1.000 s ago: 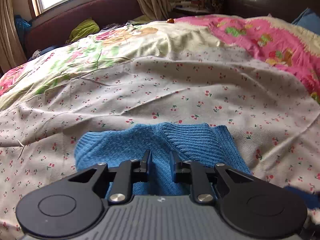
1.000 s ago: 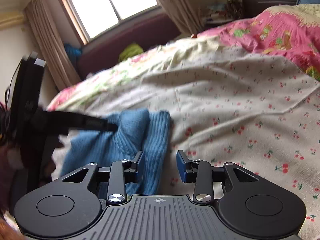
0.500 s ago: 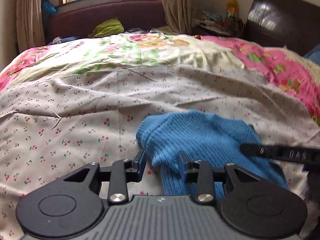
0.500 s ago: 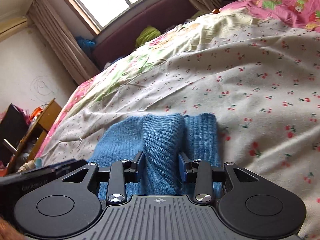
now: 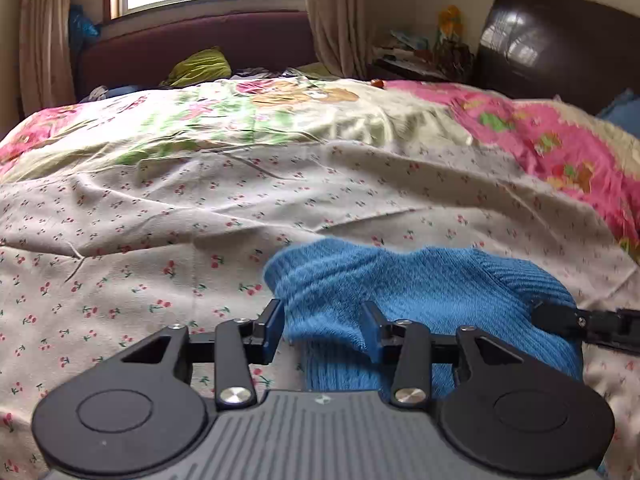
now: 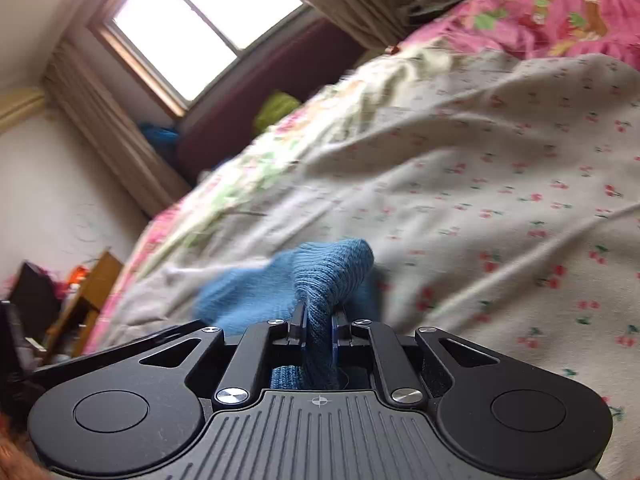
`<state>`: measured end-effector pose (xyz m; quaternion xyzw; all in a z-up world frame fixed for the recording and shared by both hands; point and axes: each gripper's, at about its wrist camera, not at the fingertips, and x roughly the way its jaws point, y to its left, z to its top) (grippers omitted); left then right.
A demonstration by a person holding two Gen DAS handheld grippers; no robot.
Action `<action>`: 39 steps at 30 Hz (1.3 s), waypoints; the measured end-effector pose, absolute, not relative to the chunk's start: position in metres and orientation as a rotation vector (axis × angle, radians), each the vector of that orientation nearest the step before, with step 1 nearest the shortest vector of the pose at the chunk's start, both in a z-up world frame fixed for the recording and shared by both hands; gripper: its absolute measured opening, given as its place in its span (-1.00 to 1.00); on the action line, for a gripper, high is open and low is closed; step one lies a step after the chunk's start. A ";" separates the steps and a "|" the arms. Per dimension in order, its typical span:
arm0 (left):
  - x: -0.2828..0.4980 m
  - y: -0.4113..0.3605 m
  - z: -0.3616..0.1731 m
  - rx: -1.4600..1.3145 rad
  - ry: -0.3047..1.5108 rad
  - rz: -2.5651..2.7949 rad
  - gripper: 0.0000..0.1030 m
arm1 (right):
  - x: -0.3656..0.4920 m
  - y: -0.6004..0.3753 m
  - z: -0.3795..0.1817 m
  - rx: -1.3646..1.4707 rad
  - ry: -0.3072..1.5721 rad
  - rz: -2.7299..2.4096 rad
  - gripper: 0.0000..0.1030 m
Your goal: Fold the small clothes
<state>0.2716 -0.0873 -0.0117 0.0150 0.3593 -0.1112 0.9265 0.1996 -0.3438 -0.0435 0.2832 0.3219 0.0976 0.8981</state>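
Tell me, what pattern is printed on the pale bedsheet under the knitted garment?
Small red cherries with green leaves on the cream bedsheet, clearest in the left wrist view.

The right gripper (image 6: 320,326) now has its jaws squeezed tight on the blue sweater (image 6: 332,268); before, they were apart. The left gripper (image 5: 322,330) jaws are wider now.

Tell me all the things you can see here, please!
blue knit garment: one, blue, on the bed, bunched up
cherry-print sheet: one, cream with red cherries, under the garment
floral quilt: one, pink and green, farther up the bed
green cloth: one, yellow-green, by the window seat
headboard: one, dark brown, far right
left gripper: one, black, open around the garment's edge
right gripper: one, black, pinching the garment
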 end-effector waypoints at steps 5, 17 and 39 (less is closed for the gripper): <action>0.270 -0.093 -0.020 0.049 0.769 -0.208 0.11 | 0.204 -0.331 -0.053 0.464 0.693 0.154 -0.80; 0.305 -0.079 -0.019 0.078 0.834 -0.165 0.15 | 0.186 -0.321 -0.038 0.375 0.622 0.134 -0.68; 0.332 -0.052 -0.015 0.125 0.795 -0.099 -0.10 | 0.122 -0.208 -0.038 0.025 0.662 0.596 -0.68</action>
